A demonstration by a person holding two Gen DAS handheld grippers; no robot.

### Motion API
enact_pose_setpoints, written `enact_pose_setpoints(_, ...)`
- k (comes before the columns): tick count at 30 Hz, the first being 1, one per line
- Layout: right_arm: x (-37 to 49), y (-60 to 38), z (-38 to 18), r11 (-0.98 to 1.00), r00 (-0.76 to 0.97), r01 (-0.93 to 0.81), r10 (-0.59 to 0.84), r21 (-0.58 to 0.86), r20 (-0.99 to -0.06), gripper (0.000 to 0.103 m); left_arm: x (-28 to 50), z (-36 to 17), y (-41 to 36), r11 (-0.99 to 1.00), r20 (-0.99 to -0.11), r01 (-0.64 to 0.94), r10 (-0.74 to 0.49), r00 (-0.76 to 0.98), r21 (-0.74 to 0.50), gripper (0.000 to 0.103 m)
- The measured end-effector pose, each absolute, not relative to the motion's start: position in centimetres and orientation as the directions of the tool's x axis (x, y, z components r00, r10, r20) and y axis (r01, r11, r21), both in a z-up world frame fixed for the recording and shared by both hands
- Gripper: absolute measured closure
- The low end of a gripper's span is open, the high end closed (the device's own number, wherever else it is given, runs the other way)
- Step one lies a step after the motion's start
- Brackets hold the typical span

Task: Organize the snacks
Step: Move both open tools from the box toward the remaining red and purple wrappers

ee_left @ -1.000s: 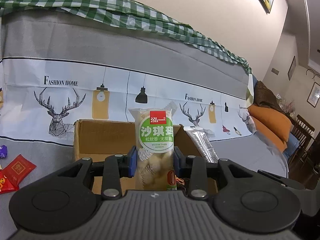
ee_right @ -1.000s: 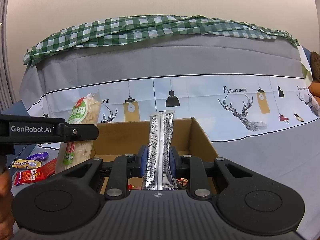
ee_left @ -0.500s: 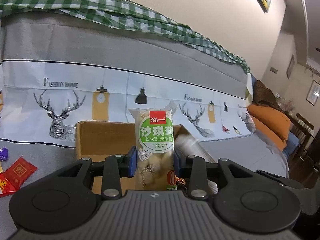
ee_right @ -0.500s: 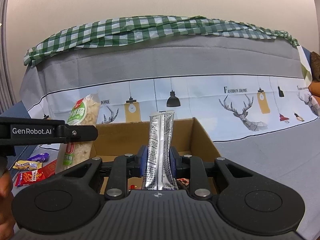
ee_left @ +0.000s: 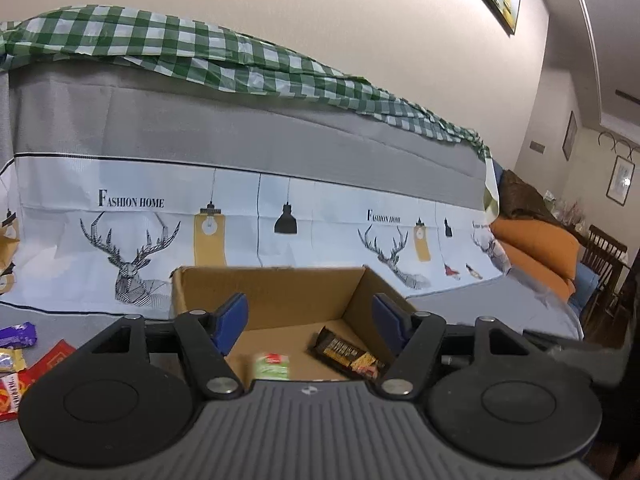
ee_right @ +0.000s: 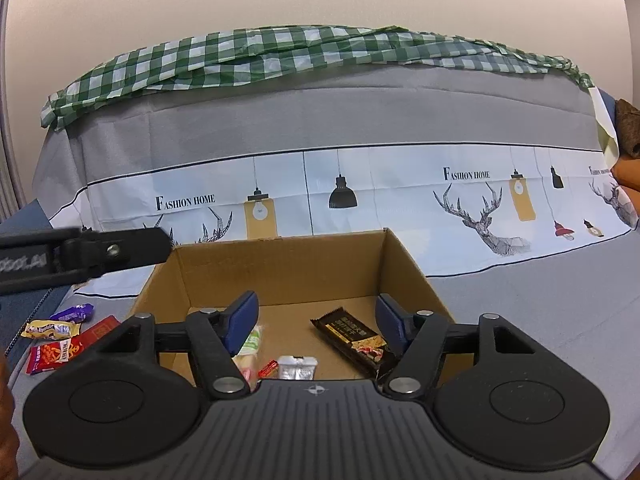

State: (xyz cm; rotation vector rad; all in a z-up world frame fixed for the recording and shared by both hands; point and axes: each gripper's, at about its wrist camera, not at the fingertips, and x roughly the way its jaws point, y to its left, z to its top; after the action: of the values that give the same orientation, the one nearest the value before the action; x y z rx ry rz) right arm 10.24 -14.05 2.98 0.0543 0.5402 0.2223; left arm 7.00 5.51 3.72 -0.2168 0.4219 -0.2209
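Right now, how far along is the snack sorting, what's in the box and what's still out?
Done: the cardboard box holds a dark chocolate bar, a green-label pastry pack, a silver packet and a small red wrapper.
In hand: nothing. The left gripper and right gripper hang over the box, jaws opening and empty.
Left: the loose snacks beside the box, including a purple wrapper, a yellow one and red packets.

"FASHION HOME" in black letters on the printed sofa cover (ee_right: pixel 400 184), beside deer drawings

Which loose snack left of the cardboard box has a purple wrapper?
The purple snack, farthest back in the pile; the neighbours are a yellow packet and red packets.
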Motion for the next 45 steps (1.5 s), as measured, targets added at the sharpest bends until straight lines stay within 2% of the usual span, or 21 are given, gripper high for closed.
enact_pose_setpoints(1, 10.2, -14.0, 3.0, 0.975, 0.835, -0.191, 0.222, 0.113, -0.504, 0.036, 6.7, 3.6, 5.8, 0.952, -0.396, 0.172, -0.264, 0.880, -0.253, 0.035)
enact_pose_setpoints(5, 9.6, -13.9, 3.4, 0.978, 0.854, -0.154, 0.202, 0.139, -0.479, 0.037, 6.3, 3.1, 7.8, 0.950, -0.519, 0.173, -0.289, 0.805, -0.260, 0.072)
enact_pose_setpoints(6, 9.5, -13.8, 3.4, 0.976, 0.854, -0.150, 0.207, 0.155, -0.477, 0.038, 6.1, 3.1, 8.5, 0.957, -0.545, 0.165, -0.274, 0.793, -0.240, 0.077)
enact_pose_setpoints(7, 9.3, -13.8, 3.5, 0.975, 0.854, -0.151, 0.213, 0.166, -0.474, 0.040, 5.8, 3.0, 9.2, 0.964, -0.557, 0.164, -0.256, 0.790, -0.211, 0.078)
enact_pose_setpoints(11, 8.5, -13.2, 3.9, 0.959, 0.856, -0.171, 0.259, 0.228, -0.447, 0.071, 4.3, 1.0, 12.5, 0.986, -0.542, 0.153, -0.166, 0.824, -0.069, 0.078)
enact_pose_setpoints(12, 8.2, -13.0, 4.0, 0.954, 0.856, -0.178, 0.271, 0.241, -0.440, 0.074, 4.3, -0.4, 13.3, 0.990, -0.579, 0.134, -0.136, 0.804, -0.046, 0.078)
enact_pose_setpoints(13, 7.9, -12.7, 4.0, 0.949, 0.855, -0.187, 0.285, 0.254, -0.434, 0.075, 4.9, -1.5, 13.9, 0.995, -0.646, 0.101, -0.078, 0.759, -0.001, 0.078)
enact_pose_setpoints(15, 7.5, -11.9, 4.2, 0.937, 0.844, -0.222, 0.323, 0.269, -0.428, 0.075, 5.3, -2.6, 15.5, 0.998, -0.684, 0.024, 0.023, 0.729, 0.059, 0.078)
enact_pose_setpoints(18, 7.2, -10.5, 4.3, 0.915, 0.819, -0.284, 0.387, 0.287, -0.423, 0.075, 5.4, -3.3, 18.1, 0.999, -0.708, -0.046, 0.023, 0.706, -0.013, 0.078)
enact_pose_setpoints(20, 7.1, -9.7, 4.3, 0.902, 0.804, -0.304, 0.415, 0.306, -0.426, 0.075, 5.6, -3.7, 19.0, 0.998, -0.722, -0.067, 0.046, 0.690, 0.000, 0.078)
enact_pose_setpoints(35, 5.1, -0.8, 4.4, 0.787, 0.671, -0.501, 0.616, 0.360, -0.412, 0.075, 6.8, -4.3, 25.5, 0.958, -0.734, -0.274, 0.127, 0.667, -0.083, 0.075)
enact_pose_setpoints(40, 5.6, 1.9, 4.0, 0.774, 0.654, -0.494, 0.631, 0.396, -0.417, 0.075, 7.0, -4.4, 27.6, 0.919, -0.750, -0.366, 0.139, 0.647, -0.146, 0.075)
enact_pose_setpoints(45, 7.5, 6.0, 2.9, 0.810, 0.675, -0.438, 0.582, 0.390, -0.453, 0.075, 6.9, -4.8, 29.4, 0.871, -0.765, -0.446, 0.142, 0.629, -0.205, 0.075)
